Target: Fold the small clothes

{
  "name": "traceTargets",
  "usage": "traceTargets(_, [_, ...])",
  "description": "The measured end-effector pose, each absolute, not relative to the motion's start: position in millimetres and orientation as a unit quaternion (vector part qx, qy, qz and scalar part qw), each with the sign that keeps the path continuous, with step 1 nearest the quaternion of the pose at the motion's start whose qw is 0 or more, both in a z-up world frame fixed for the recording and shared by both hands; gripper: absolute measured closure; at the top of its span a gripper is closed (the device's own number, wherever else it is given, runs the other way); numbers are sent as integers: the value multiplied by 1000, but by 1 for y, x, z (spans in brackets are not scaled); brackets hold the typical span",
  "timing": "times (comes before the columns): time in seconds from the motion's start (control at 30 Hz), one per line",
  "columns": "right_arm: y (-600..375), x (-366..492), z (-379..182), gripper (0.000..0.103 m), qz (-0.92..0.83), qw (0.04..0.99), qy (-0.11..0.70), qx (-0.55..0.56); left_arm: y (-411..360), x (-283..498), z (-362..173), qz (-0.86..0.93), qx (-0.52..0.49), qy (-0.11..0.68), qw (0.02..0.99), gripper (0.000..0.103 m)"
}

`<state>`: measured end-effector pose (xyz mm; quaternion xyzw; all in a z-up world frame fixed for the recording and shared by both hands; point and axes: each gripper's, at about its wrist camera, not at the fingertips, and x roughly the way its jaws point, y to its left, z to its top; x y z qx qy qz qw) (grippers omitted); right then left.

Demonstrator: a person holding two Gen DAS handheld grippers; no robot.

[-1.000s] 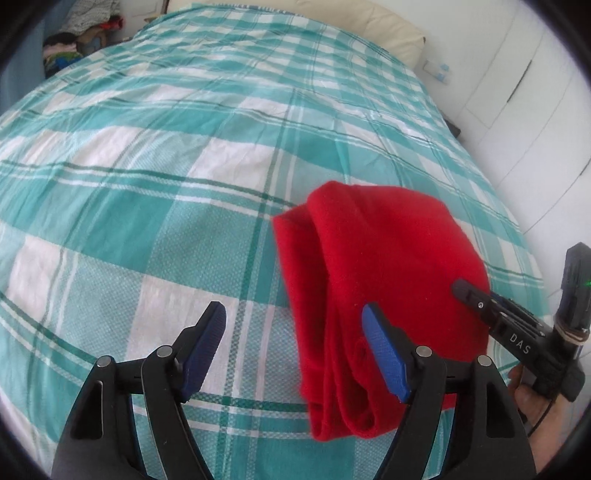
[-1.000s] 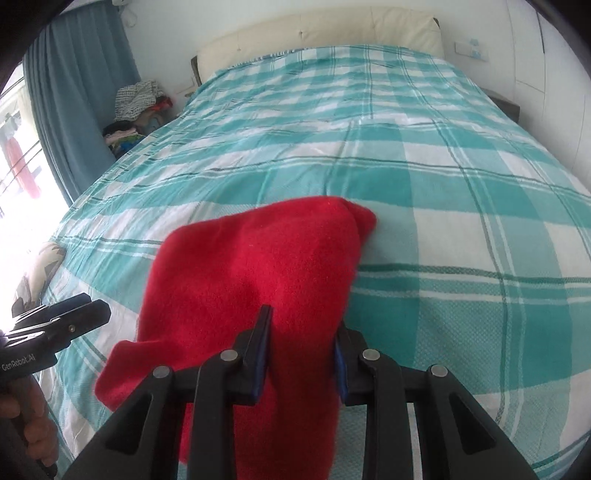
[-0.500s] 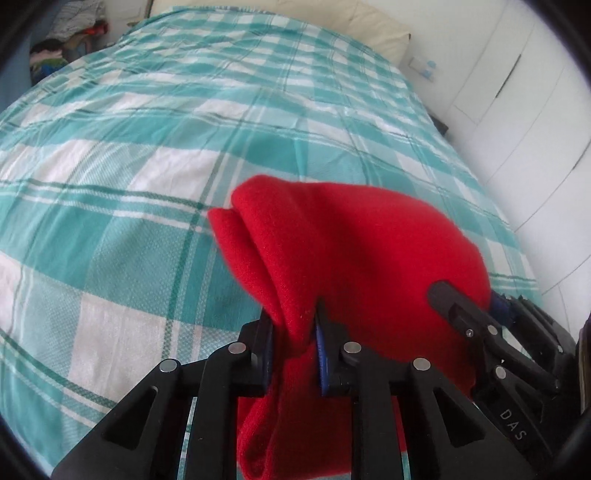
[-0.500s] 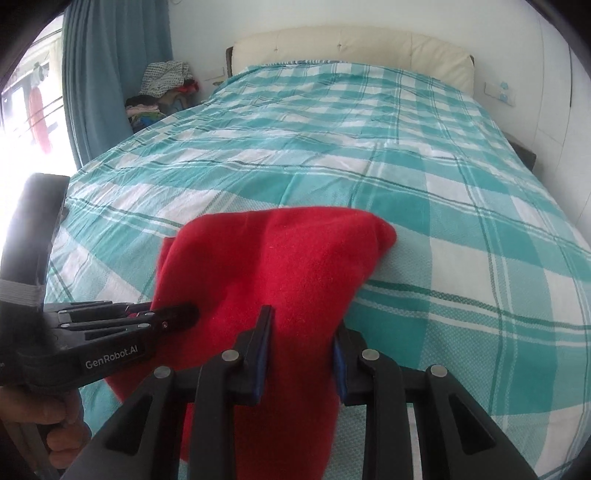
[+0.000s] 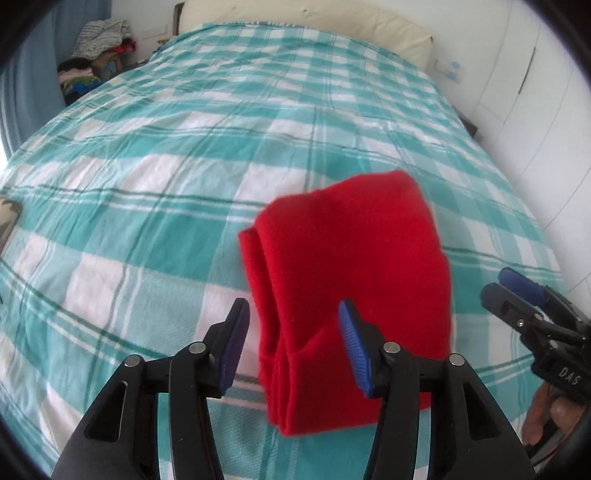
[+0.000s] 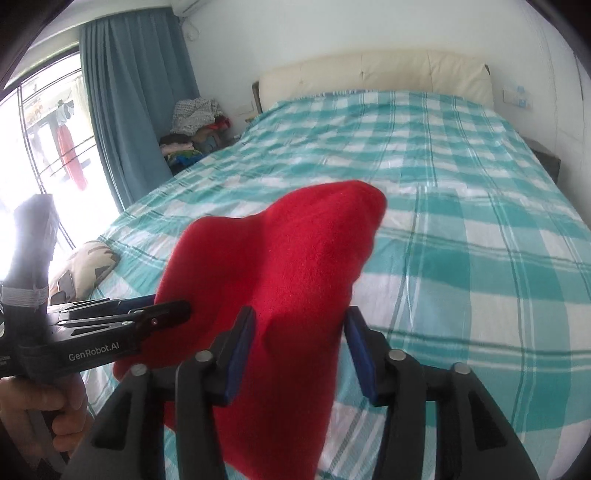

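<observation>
Two grippers work one red garment [image 5: 354, 280], a small fleece piece already doubled into a thick bundle on the teal-checked bedspread [image 5: 147, 166], near the bed's near end. Starting at the left, the left gripper [image 5: 293, 349] hangs over the bundle's near left edge with its blue-padded jaws standing wide, one pad over bare bedspread and the other over red cloth, gripping nothing. Moving right, the bundle shows stacked layers along its left side, where the fold edges [image 5: 258, 251] lie one upon another, and a rounded far corner toward the headboard [image 5: 314, 33]. Its long axis runs from the person away toward the headboard, leaning a little to the right at the far end. Furthest right, the right gripper [image 6: 301, 350] sits at the garment's near right side; its jaws are parted to a middling gap with red cloth rising between them, and the pads look clear of the fabric, though I cannot tell that for certain. By my judgement the fold is laid and let go. What comes next calls for pulling both tools clear without dragging the layers, or taking the near end and doubling it across the long axis.
</observation>
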<state>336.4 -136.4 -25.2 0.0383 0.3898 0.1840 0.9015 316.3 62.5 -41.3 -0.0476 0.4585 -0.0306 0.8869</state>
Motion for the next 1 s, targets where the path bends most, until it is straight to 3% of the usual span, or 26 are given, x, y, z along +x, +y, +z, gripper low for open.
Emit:
traceTargets(0.07, [-152, 315, -50, 30, 171, 894, 413, 27, 65, 287, -51, -15, -19, 445, 895, 34])
traceTargets(0.2, [-178, 264, -72, 23, 141, 887, 439, -4, 53, 233, -37, 20, 36, 388, 921, 1])
traceTargets(0.27, [-183, 239, -67, 22, 133, 890, 436, -13, 45, 211, -24, 22, 41, 360, 932, 0])
traceTargets(0.43, [-178, 182, -35, 1, 120, 919, 376, -23, 41, 189, -15, 23, 20, 353, 935, 0])
traceTargets(0.67, [-155, 168, -37, 1, 136, 915, 376, -47, 43, 192, -38, 58, 28, 412, 909, 1])
traceTargets(1.0, [-156, 167, -37, 1, 151, 910, 383, -37, 41, 167, -33, 68, 61, 400, 912, 1])
